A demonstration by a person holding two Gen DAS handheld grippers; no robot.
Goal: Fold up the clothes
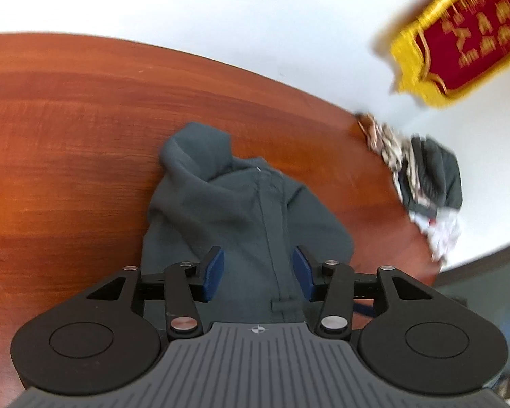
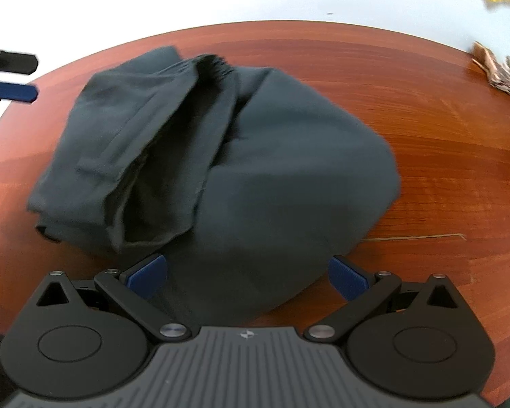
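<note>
A dark grey garment (image 1: 241,210) lies bunched on the reddish wooden table (image 1: 68,136). In the left wrist view my left gripper (image 1: 258,272) is open, its blue pads on either side of a raised fold with a seam, not pinching it. In the right wrist view the same garment (image 2: 255,170) shows as a partly folded mound with layered flaps on its left. My right gripper (image 2: 248,275) is wide open at the garment's near edge, with cloth between the jaws. The left gripper's blue finger (image 2: 13,91) shows at the far left.
A pile of other clothes (image 1: 425,183), patterned and dark, sits at the table's right edge; it also shows in the right wrist view (image 2: 503,74). A red banner with yellow fringe (image 1: 465,34) hangs on the white wall. A thin scratch or thread (image 2: 414,237) lies on the table.
</note>
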